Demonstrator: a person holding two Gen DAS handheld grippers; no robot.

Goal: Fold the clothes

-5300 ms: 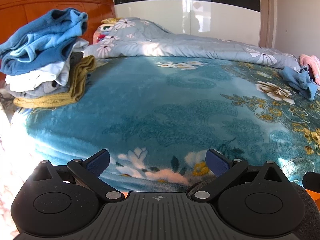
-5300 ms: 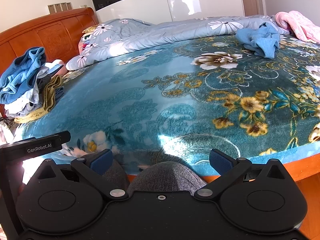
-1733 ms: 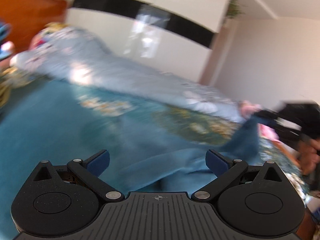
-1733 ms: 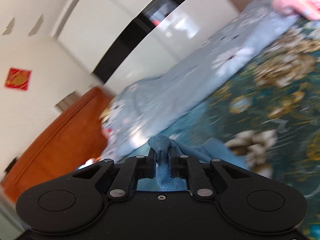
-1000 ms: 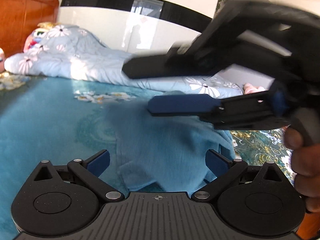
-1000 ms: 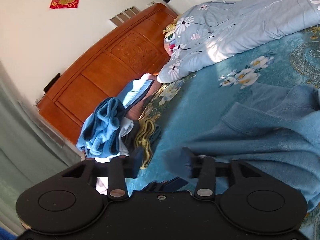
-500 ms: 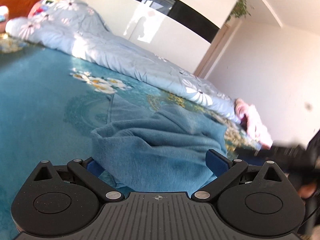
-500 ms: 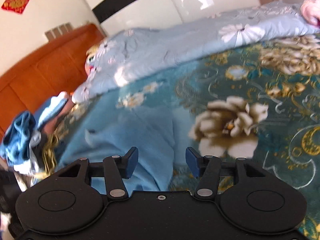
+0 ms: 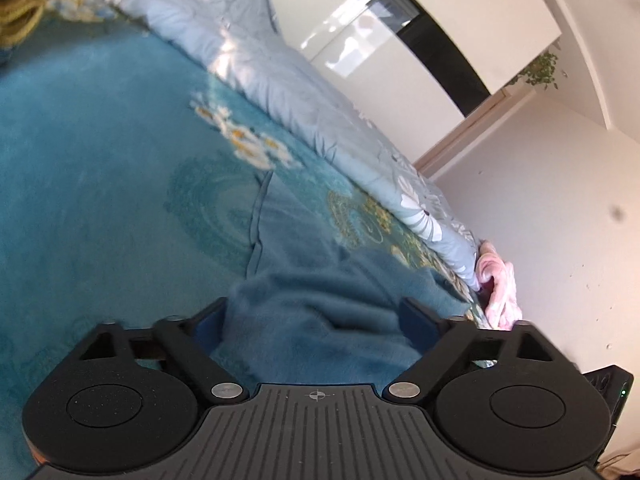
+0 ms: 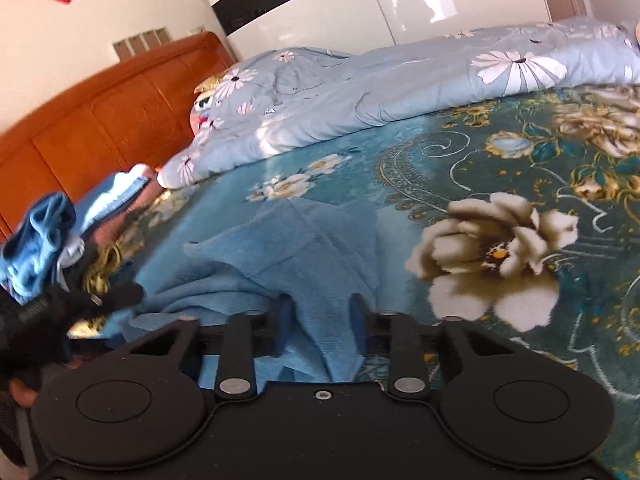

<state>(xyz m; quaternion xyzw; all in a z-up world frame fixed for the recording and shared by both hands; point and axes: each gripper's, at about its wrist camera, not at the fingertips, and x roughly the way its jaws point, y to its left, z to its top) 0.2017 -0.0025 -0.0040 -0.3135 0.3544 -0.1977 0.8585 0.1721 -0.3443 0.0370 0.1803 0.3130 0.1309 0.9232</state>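
Observation:
A blue fleece garment (image 9: 312, 304) lies rumpled on the teal floral blanket (image 9: 100, 168) near the bed's front edge. It also shows in the right wrist view (image 10: 288, 248). My left gripper (image 9: 316, 320) is open wide, its jaws on either side of a raised fold of the garment. My right gripper (image 10: 320, 328) is open about halfway, with the garment's near edge between its jaws. The left gripper's body (image 10: 44, 320) shows at the left of the right wrist view.
A pile of clothes (image 10: 44, 248) sits at the left by the wooden headboard (image 10: 100, 120). A light blue floral quilt (image 10: 380, 96) lies along the far side of the bed. A pink garment (image 9: 500, 292) lies at the right edge.
Both grippers have dropped closer to the blue garment. The left camera has tilted and its jaws now straddle a fold. The right jaws stand a little wider around the garment's edge.

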